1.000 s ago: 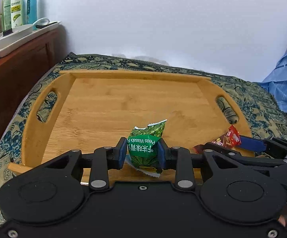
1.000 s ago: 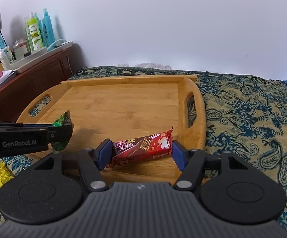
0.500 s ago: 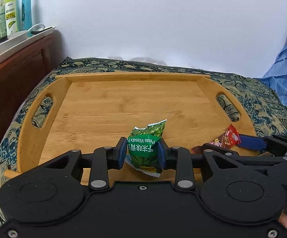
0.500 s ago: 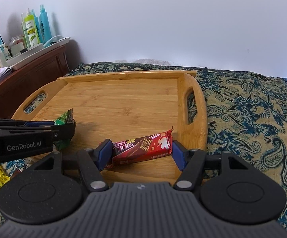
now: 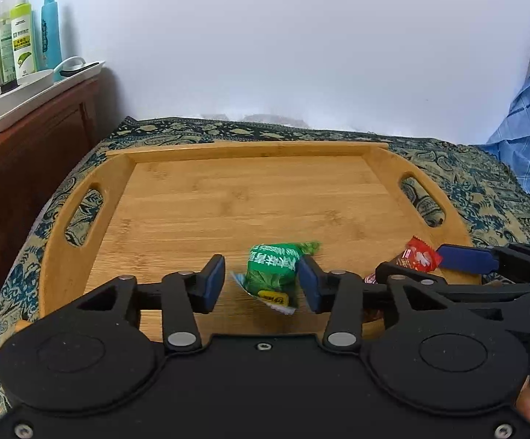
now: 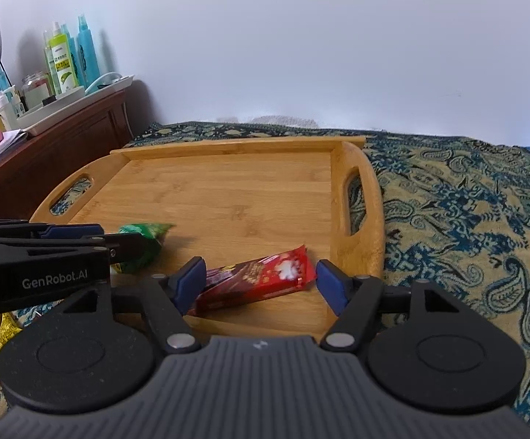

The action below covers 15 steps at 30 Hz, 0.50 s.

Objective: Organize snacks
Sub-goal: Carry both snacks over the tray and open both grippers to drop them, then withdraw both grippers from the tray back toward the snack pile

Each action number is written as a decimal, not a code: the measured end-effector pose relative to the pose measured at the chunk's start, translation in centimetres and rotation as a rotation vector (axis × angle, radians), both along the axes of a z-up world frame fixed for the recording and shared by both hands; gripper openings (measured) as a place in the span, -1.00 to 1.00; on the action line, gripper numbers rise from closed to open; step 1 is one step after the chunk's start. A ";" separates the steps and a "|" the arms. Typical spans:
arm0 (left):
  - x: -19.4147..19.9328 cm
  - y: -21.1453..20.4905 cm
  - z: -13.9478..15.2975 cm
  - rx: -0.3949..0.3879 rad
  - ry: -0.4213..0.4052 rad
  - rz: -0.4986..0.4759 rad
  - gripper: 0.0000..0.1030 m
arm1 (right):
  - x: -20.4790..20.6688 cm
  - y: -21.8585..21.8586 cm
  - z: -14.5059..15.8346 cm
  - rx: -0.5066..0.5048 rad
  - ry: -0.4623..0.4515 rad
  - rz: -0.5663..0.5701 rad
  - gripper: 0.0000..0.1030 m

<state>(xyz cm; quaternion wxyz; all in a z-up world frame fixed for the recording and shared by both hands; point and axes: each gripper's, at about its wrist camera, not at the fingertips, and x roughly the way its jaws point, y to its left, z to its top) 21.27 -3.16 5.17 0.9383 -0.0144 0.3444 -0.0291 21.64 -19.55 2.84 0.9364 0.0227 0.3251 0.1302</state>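
Item 1: green pea packet (image 5: 273, 273), lying on the near edge of the bamboo tray (image 5: 235, 197), between the parted jaws of the left gripper (image 5: 261, 283), pads clear.

Item 2: red snack bar (image 6: 261, 281), long axis running jaw to jaw inside the right gripper (image 6: 261, 280), also released.

Change: both jaws have just been opening; both packets were clamped before.

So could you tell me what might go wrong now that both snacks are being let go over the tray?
The green packet looks blurred between the left gripper's just-opened jaws; it may tumble. The red bar lies near the tray's near edge and could slide off when the right gripper withdraws.
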 end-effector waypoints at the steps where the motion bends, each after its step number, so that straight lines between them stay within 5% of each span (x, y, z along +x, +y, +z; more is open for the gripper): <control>1: -0.1 0.1 0.1 -0.004 -0.002 0.003 -0.10 | -0.1 -0.1 0.1 0.004 -0.003 0.000 0.55; 15: -4.2 1.5 2.0 0.020 -0.072 0.025 0.58 | -2.4 -1.0 1.8 0.058 -0.044 -0.038 0.74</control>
